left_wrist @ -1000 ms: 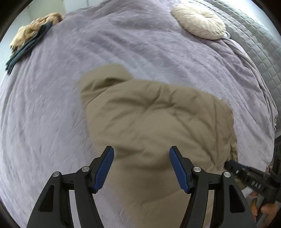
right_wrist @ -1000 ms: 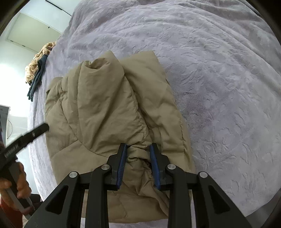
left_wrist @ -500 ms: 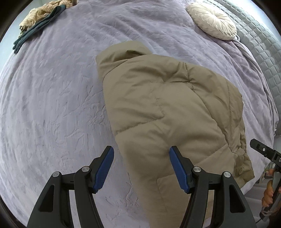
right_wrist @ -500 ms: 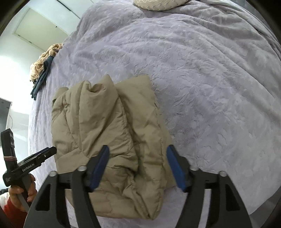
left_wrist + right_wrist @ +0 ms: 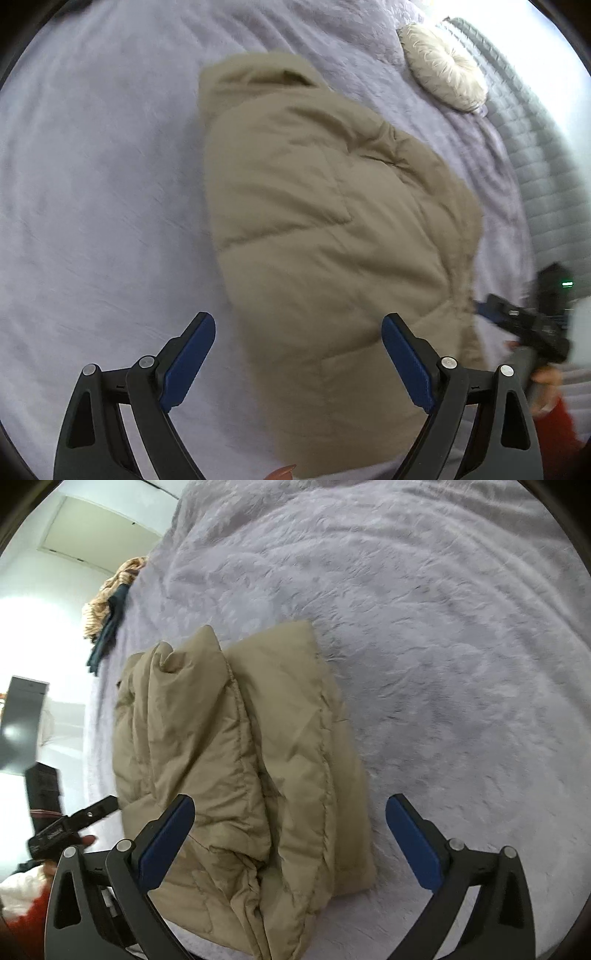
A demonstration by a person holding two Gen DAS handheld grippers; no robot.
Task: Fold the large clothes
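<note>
Seen from above and close over the bed (image 5: 92, 192): left wrist view looking down past the wide-spread left claw (image 5: 298, 334) across the beige puffer jacket (image 5: 325, 240) toward the far round cushion (image 5: 443, 66). Right wrist view, equally near, facing down past the spread right claw (image 5: 290, 818) from the jacket's opposite side. Shared by both: jacket, lilac bedspread, and each other's claw at frame edge.

We see bare bed cover (image 5: 461, 664) lying open on the jacket's far and outer sides. The folded jacket (image 5: 332, 240) bulks at mid-bed; a round cushion (image 5: 443, 70) and heaped clothes (image 5: 110, 602) occupy separate far edges, well apart from it.
</note>
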